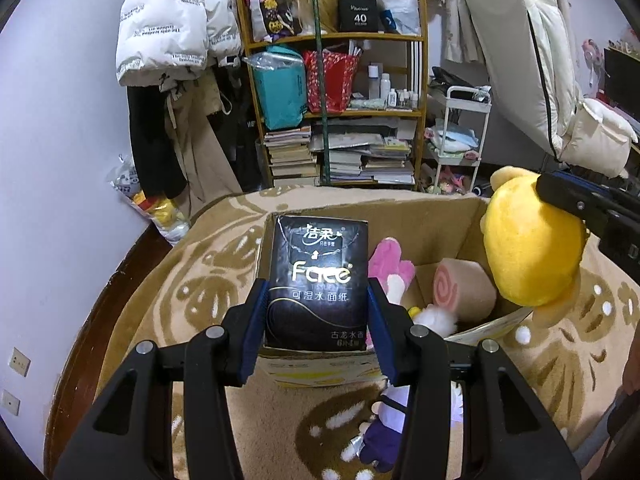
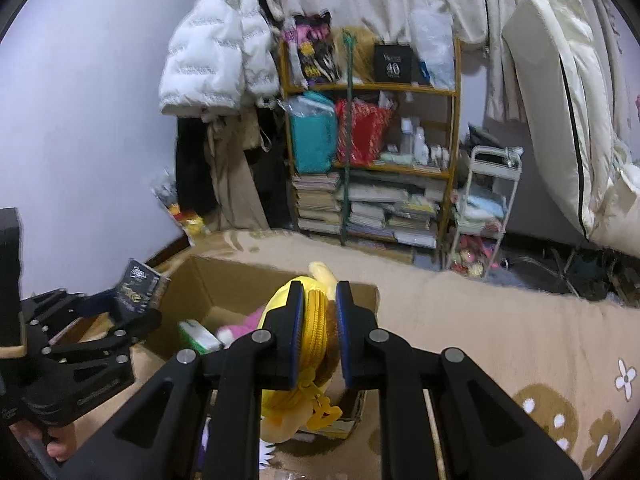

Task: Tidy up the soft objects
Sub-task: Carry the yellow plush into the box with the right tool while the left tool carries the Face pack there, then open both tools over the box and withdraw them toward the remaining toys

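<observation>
The left gripper [image 1: 316, 312] is clamped on a black tissue pack [image 1: 318, 280], held over the cardboard box's [image 1: 456, 220] near-left corner. The right gripper [image 2: 318, 332] is pinched tight on a yellow plush [image 2: 316, 312] above the box. A collision between the two loads could be caused by crowding. The pink plush [image 1: 390, 270] and swirl-roll cushion [image 1: 460, 288] are shown clearly only from the left wrist; the plush's zipper [image 2: 316, 320] only from the right.

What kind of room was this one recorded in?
Most likely a lived-in bedroom or spare room at home: a wooden shelf crammed with books and bottles, a white puffer jacket hanging by the wall, a mattress propped upright, and a patterned carpet.
</observation>
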A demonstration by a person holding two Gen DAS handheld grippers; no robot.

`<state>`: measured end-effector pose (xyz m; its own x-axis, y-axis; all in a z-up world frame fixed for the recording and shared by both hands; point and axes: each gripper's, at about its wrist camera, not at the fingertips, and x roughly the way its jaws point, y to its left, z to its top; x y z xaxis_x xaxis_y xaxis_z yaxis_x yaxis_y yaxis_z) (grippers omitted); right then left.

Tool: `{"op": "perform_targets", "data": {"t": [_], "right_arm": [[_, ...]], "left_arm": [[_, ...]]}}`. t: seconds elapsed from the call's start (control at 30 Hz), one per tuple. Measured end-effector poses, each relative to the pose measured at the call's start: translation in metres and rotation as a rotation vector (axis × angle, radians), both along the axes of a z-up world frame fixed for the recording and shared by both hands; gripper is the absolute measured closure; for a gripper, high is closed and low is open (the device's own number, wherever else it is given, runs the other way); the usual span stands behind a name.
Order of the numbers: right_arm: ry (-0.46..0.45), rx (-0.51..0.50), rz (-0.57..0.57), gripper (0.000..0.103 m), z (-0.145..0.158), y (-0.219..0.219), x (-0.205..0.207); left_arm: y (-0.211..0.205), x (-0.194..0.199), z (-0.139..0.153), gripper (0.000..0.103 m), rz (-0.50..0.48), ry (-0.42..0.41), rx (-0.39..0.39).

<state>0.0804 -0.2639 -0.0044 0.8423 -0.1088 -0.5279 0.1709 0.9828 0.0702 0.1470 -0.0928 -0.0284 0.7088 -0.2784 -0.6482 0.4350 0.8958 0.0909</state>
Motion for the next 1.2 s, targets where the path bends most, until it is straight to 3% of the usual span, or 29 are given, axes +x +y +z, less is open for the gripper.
{"op": "perform_targets", "data": {"t": [0.37, 0.43, 0.57, 0.67, 0.73, 0.8, 0.93, 1.07, 1.2], "right_arm": [[0.031, 0.101, 0.029, 0.079, -0.029, -0.015, 0.014], [0.034, 0.110, 0.049, 0.078, -0.030, -0.017, 0.015], [0.041, 0.125, 0.047, 0.063, -0.031, -0.018, 0.015], [0.051, 0.136, 0.043, 0.063, -0.031, -0.019, 0.015], [0.045, 0.137, 0.045, 0.060, -0.029, -0.019, 0.013], [0.041, 0.133, 0.049, 0.050, -0.028, -0.018, 0.011], [0.050, 0.133, 0.051, 0.048, -0.027, -0.015, 0.007], [0.054, 0.124, 0.061, 0.037, -0.025, -0.009, -0.001], [0.050, 0.149, 0.060, 0.032, -0.022, -0.009, -0.010]], "left_arm": [[-0.007, 0.011, -0.019, 0.056, -0.011, 0.031, 0.012], [-0.007, 0.010, -0.020, 0.050, -0.011, 0.035, 0.011], [-0.005, 0.008, -0.020, 0.047, -0.007, 0.026, 0.021], [-0.004, 0.006, -0.019, 0.045, -0.005, 0.027, 0.023], [-0.001, 0.005, -0.016, 0.038, 0.005, 0.017, 0.022], [0.002, 0.003, -0.014, 0.036, 0.011, 0.009, 0.020], [0.007, -0.002, -0.012, 0.027, 0.024, 0.001, 0.024], [0.011, -0.007, -0.009, 0.025, 0.030, 0.002, 0.021], [0.016, -0.014, -0.006, 0.010, 0.037, 0.008, 0.016]]}}
